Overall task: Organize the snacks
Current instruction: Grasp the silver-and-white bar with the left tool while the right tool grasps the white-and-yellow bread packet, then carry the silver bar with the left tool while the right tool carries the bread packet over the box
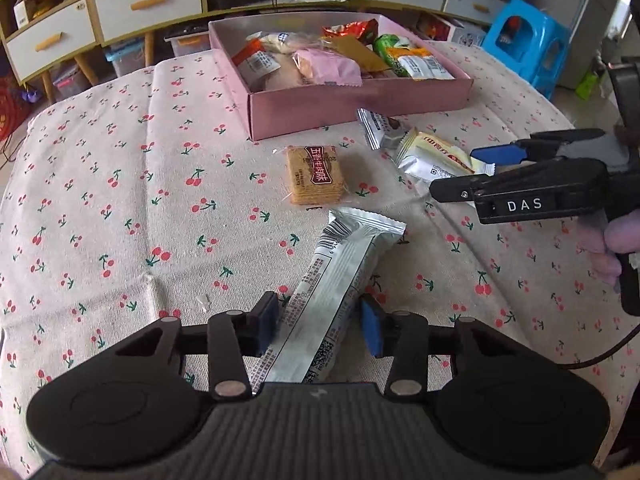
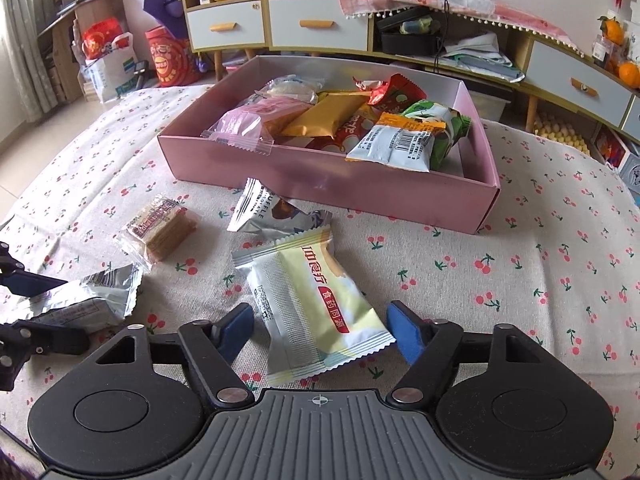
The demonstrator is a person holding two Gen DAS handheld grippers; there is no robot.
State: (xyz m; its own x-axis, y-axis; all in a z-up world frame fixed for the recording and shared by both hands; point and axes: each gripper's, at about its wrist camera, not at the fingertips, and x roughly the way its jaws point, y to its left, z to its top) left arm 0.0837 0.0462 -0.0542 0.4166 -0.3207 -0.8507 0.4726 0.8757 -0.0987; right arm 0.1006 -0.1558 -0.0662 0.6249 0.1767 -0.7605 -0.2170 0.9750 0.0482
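Note:
A pink box holds several snack packs at the far side of the table. My left gripper is open, its pads on either side of a long silver bar wrapper that lies on the cloth. My right gripper is open, its pads on either side of a yellow and white snack pack on the cloth. A cracker pack and a silver truffle pack lie loose in front of the box.
The table has a white cloth with a cherry print. Behind it stand low cabinets with drawers, a blue plastic stool and red bags on the floor.

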